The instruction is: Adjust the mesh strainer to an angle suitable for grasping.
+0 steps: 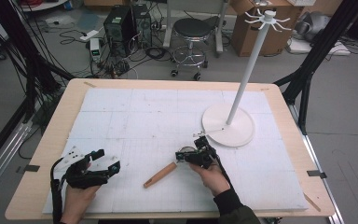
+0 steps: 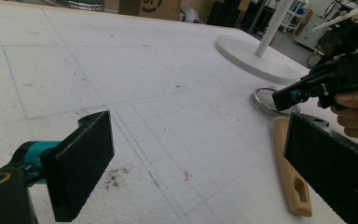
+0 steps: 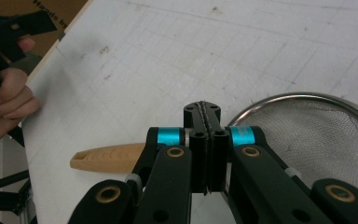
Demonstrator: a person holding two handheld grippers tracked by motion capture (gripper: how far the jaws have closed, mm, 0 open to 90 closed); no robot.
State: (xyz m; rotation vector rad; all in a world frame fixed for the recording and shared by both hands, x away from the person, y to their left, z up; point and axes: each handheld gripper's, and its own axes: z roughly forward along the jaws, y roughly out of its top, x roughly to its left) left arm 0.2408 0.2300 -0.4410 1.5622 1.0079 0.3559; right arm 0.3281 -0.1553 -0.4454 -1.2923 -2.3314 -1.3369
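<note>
Small round strainer of steel mesh with a light wooden handle, lying flat on the white gridded foam surface, near the front edge, between both hands. Right claw directly above the mesh bowl, jaws pressed fully together, gripping nothing visible. Left claw well apart to the left, jaws wide open and empty. Farther back on the right, white stand with round base.
</note>
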